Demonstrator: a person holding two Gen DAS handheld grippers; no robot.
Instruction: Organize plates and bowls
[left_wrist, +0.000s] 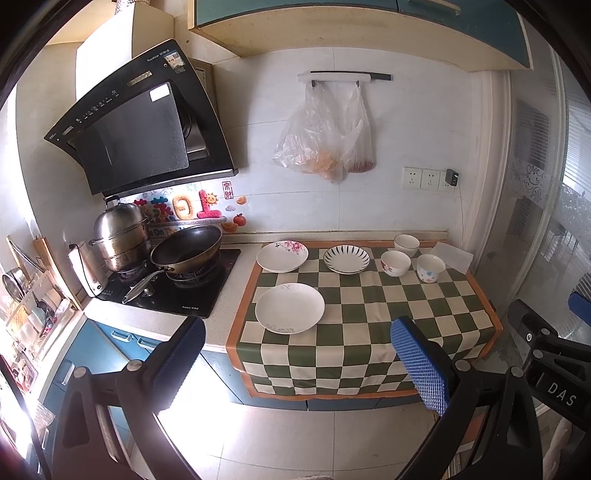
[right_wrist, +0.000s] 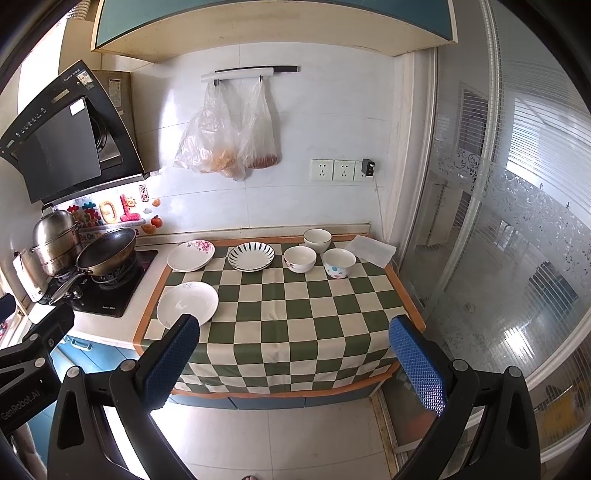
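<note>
Plates (left_wrist: 289, 308) and bowls (left_wrist: 395, 263) lie untouched at twelve o'clock; both grippers (left_wrist: 297, 363) (right_wrist: 293, 363) hang wide, empty; approach comes next.

Bright daylight, glare on floor (left_wrist: 229, 435), fisheye bending at edges, dark vignetted corners, sharp centre

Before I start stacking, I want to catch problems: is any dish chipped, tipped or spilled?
Nothing stands out. The three plates, plain white plate, floral plate and striped plate, lie flat on the checkered cloth; the three bowls stand upright. No spill shows; chips would be too small to tell.
</note>
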